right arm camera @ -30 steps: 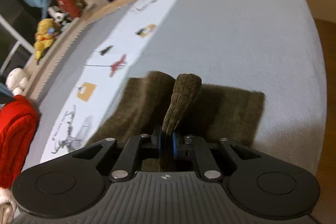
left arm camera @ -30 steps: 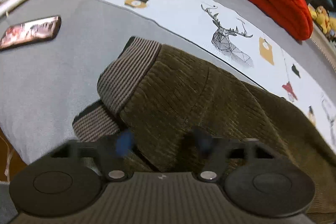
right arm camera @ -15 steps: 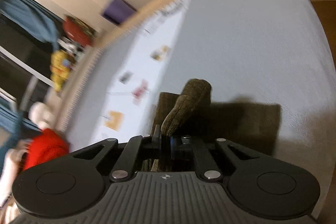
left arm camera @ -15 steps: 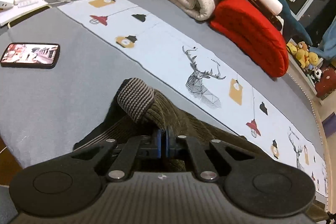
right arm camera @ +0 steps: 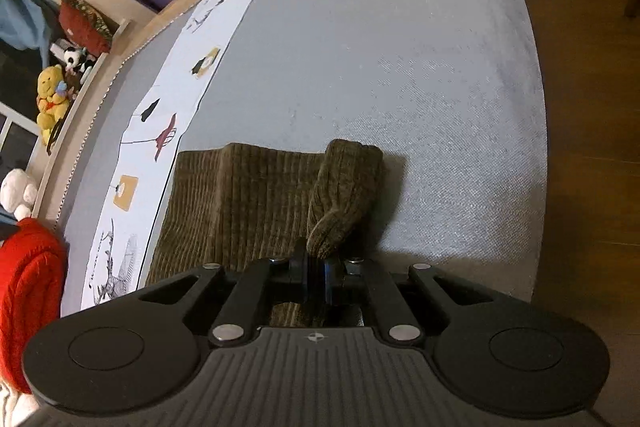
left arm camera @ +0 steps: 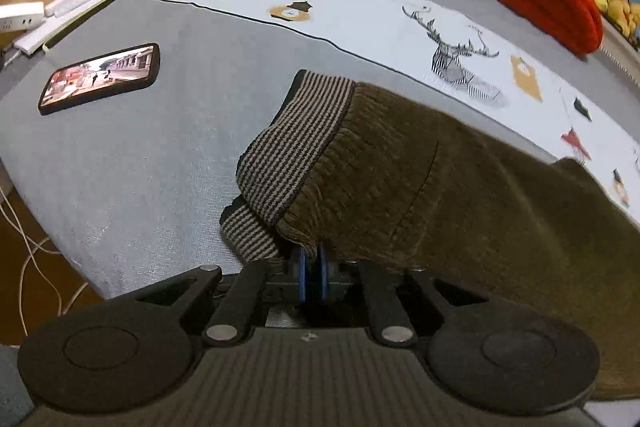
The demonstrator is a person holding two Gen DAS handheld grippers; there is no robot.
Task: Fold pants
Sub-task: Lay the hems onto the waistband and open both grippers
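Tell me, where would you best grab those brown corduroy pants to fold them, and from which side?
At the two ends, on the near edge. The striped waistband is thick and firm, so the left tool pinches there; the right tool pinches a leg cuff. Both come from the near side of the bed, angled downward, where the pants offer a free edge to lift.

Olive-brown corduroy pants (left arm camera: 460,195) with a striped knit waistband (left arm camera: 296,143) lie on the grey bed, waistband corner lifted at one end, a leg hem (right arm camera: 344,195) bunched up at the other.

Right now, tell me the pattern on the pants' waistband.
Waistband: thin tan-and-black stripes; left wrist view.
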